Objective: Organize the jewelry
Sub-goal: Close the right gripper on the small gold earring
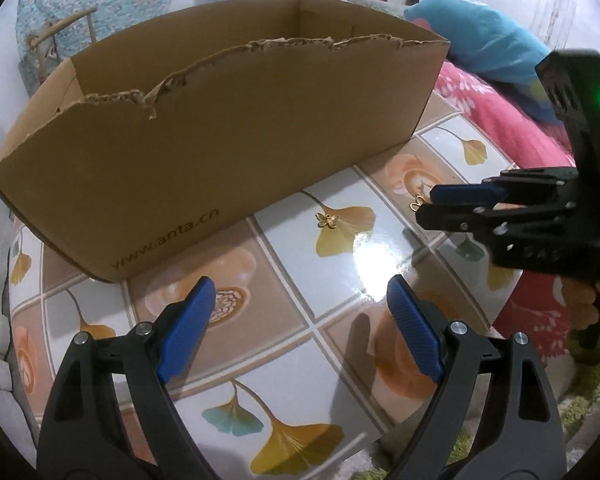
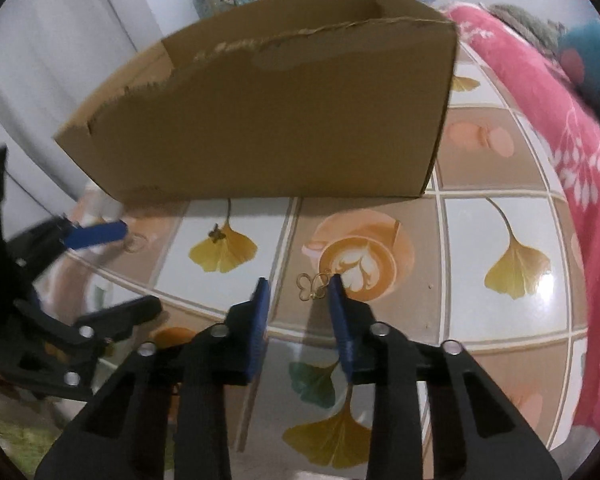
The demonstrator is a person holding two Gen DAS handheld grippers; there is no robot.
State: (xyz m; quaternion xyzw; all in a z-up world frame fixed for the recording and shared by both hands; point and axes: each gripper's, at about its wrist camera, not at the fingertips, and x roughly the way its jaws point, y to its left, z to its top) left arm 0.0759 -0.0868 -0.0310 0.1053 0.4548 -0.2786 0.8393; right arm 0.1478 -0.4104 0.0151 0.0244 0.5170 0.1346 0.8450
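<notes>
Lying flat crosswise between the spread right gripper (image 2: 298, 290) fingertips, gold butterfly charm (image 2: 312, 285); left gripper (image 1: 300, 294) spread too.

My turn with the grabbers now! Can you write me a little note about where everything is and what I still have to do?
Left gripper: open, holding nothing, hovering over the table in front of the cardboard box.
Right gripper: open, its blue fingers on either side of the gold wire butterfly charm, not closed on it.
A second, solid gold butterfly charm lies on a yellow leaf picture, nearer the box.
Done: nothing that I can see; the inside of the box is hidden.
Left: probably close on the wire charm, drop it in the box, then fetch the other one.
</notes>
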